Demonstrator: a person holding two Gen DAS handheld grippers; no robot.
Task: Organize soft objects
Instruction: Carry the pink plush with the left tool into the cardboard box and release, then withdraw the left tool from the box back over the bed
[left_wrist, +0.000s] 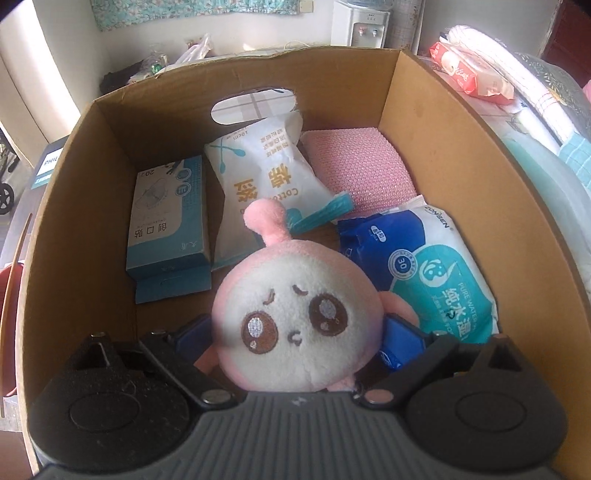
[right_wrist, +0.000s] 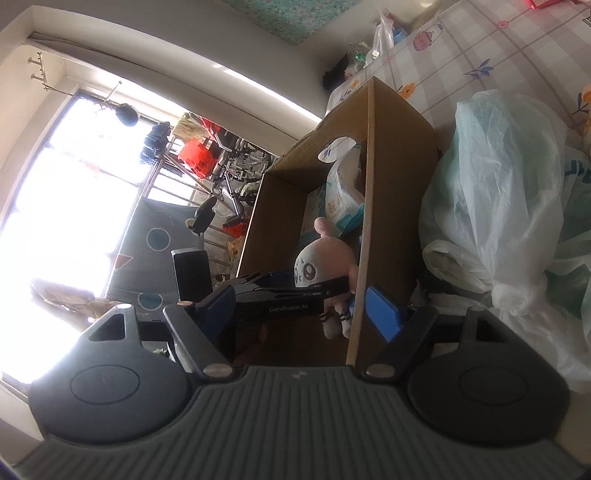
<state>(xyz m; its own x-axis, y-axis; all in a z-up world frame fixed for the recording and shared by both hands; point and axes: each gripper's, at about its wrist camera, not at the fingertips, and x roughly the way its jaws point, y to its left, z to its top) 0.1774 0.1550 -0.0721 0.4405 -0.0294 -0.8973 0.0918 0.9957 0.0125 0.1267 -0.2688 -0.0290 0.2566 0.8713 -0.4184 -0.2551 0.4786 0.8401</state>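
Observation:
My left gripper (left_wrist: 295, 343) is shut on a pink and white plush toy (left_wrist: 295, 317) and holds it inside the open cardboard box (left_wrist: 436, 155), above the box floor. In the box lie a blue plaster box (left_wrist: 168, 218), a white cotton-swab bag (left_wrist: 258, 177), a pink textured sponge (left_wrist: 362, 166) and a pack of wet wipes (left_wrist: 436, 266). In the right wrist view the plush toy (right_wrist: 321, 258) and the left gripper (right_wrist: 280, 295) show at the box's (right_wrist: 399, 184) near end. My right gripper (right_wrist: 299, 317) is open and empty, with the box's near wall between its fingers.
Crumpled plastic bags (right_wrist: 509, 206) lie right of the box on a patterned tablecloth (right_wrist: 480, 40). A red tissue pack (left_wrist: 469, 70) and folded cloths (left_wrist: 517, 85) sit beyond the box's right wall. A water dispenser (left_wrist: 362, 22) stands behind. A bright window (right_wrist: 74, 184) is at the left.

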